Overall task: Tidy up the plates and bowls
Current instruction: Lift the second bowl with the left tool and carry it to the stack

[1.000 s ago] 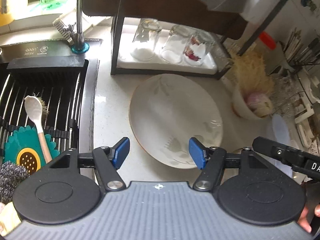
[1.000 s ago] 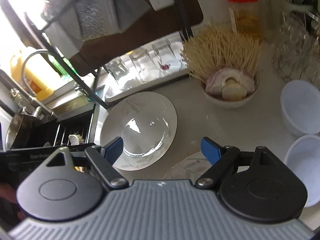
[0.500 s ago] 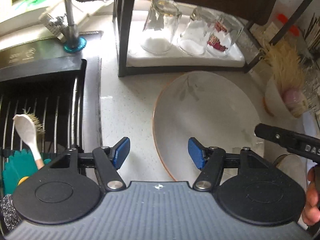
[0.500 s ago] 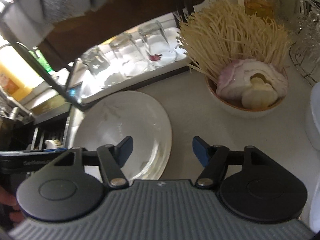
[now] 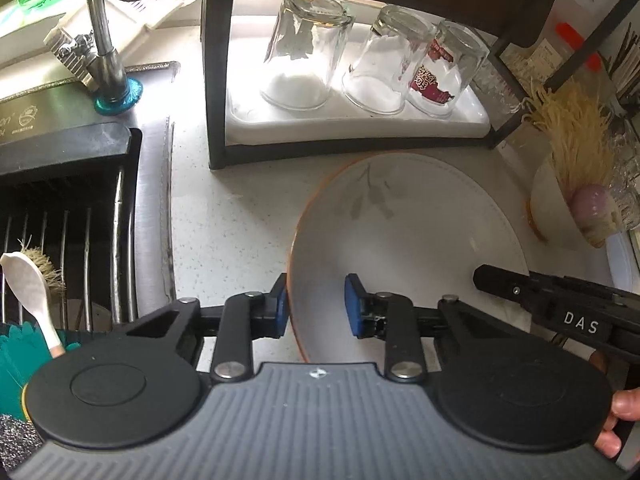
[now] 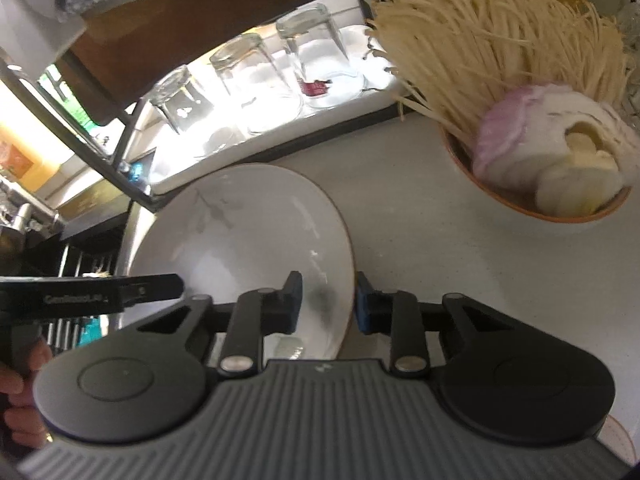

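Note:
A white deep plate with a grey leaf print and a thin orange rim (image 5: 400, 240) lies on the speckled counter in front of the glass rack. My left gripper (image 5: 316, 306) straddles its left rim, one blue pad outside and one on the inner wall. The jaws are closing and pinch the rim. In the right wrist view the same plate (image 6: 240, 232) has my right gripper (image 6: 328, 302) across its right rim. Those jaws are also closing, with the rim clamped between the pads. A person's fingers hold each gripper's handle.
A black rack holds three upturned glasses on a white tray (image 5: 360, 120) just behind the plate. The sink with a wire rack, brush and white spoon (image 5: 28, 288) lies to the left. A bowl of noodles and onion (image 6: 552, 168) stands on the right, and a pale bowl (image 5: 620, 256) beside it.
Both grippers have come down and forward onto the plate. Their jaws have gone from wide apart to narrow, one on each side of the rim.

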Available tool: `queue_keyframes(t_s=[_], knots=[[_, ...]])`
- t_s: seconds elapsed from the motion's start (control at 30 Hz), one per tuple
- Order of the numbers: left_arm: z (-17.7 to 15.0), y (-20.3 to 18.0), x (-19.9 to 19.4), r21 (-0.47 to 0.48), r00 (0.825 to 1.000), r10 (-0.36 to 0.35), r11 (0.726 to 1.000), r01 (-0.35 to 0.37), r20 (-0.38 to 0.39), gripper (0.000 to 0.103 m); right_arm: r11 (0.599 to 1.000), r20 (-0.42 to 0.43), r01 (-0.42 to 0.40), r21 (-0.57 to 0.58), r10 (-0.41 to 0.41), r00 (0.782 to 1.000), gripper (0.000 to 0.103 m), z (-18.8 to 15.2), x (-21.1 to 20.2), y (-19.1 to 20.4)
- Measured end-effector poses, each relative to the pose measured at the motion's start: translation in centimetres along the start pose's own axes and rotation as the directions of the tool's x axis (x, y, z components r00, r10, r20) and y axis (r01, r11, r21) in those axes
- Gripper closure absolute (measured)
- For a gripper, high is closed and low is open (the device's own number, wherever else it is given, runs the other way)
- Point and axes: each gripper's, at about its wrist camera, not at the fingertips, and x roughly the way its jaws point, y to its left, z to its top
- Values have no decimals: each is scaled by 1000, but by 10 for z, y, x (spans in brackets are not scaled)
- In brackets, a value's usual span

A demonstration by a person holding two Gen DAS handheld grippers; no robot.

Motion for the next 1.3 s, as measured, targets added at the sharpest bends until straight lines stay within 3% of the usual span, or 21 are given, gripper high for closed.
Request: queue_keyframes(t_s=[0.3,0.47,0.67,0.97,1.13,1.3], knots=[[-6,-2,-13,-13,999,-49,999,49,-20,76,999,11,-35,-13,35,999,74,-6,-19,-7],[-10,-16,-36,19,998,-61,998,61,14,76,998,41,-46,-35,47,998,74,-11,-45,-9],[-16,-32,-66,-12,992,-123,992,124,32,76,998,125,-58,-10,59,990,74,-21,-83,-18],[-36,-86,-93,62,983,-177,983,174,46,76,999,233,-35,28,28,972,74,-45,-141,-44],[-58,-114,-102,84,984,-167,983,162,58,76,999,255,-48,22,41,966,74,-61,-161,-62],[-87,-132,-108,34,988,-141,990,139,68,76,997,234,-79,-5,78,969,74,-77,-176,-81]])
